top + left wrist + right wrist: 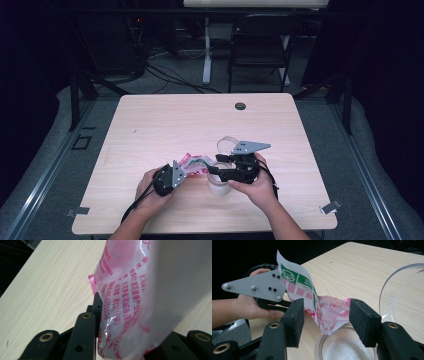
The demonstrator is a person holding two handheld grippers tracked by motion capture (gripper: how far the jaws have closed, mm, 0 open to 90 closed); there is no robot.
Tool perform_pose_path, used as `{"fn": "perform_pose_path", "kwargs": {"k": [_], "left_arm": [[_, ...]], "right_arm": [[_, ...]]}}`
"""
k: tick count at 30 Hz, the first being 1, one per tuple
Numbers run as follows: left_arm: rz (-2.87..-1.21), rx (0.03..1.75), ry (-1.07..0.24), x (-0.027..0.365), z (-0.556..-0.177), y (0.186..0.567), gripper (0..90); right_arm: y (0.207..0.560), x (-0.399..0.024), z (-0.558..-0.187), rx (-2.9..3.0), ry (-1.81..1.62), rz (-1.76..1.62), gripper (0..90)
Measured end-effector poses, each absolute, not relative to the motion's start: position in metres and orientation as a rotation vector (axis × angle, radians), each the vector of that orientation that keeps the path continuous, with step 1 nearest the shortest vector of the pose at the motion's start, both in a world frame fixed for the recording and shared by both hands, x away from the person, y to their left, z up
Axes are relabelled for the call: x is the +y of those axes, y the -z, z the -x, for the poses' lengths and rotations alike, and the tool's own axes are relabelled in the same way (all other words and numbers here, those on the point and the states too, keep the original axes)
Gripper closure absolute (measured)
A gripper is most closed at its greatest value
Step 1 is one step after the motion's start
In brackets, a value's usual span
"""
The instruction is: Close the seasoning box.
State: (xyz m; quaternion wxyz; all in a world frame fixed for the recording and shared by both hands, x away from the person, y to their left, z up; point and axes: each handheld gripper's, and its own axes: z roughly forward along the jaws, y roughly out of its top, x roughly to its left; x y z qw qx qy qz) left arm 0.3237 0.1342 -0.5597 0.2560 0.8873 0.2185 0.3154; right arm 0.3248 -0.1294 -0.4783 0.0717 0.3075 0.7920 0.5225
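Pouch (322,312) gripped in L tool (176,176), tip betw. open R tool (324,322) pads.

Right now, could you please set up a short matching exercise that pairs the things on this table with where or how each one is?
Things:
1. pink-and-white printed plastic bag
2. clear round container of white grains
3. right gripper
4. small dark round cap

States or places:
A. set in the wooden table near its far edge
B. open, fingers apart on either side of the bag's corner
C. held in the left gripper, tipped over the container
D. standing on the table below the bag's corner

Pairs: 1-C, 2-D, 3-B, 4-A
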Motion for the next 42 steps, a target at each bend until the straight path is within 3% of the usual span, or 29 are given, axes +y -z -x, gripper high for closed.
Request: {"fn": "perform_pose_path", "kwargs": {"k": [42], "left_arm": [[-2.065,0.961,-0.405,0.183,-0.355,0.562,79.6]], "right_arm": [[0.476,-0.136,-0.327,2.367,-1.597,-0.992,47.7]]}}
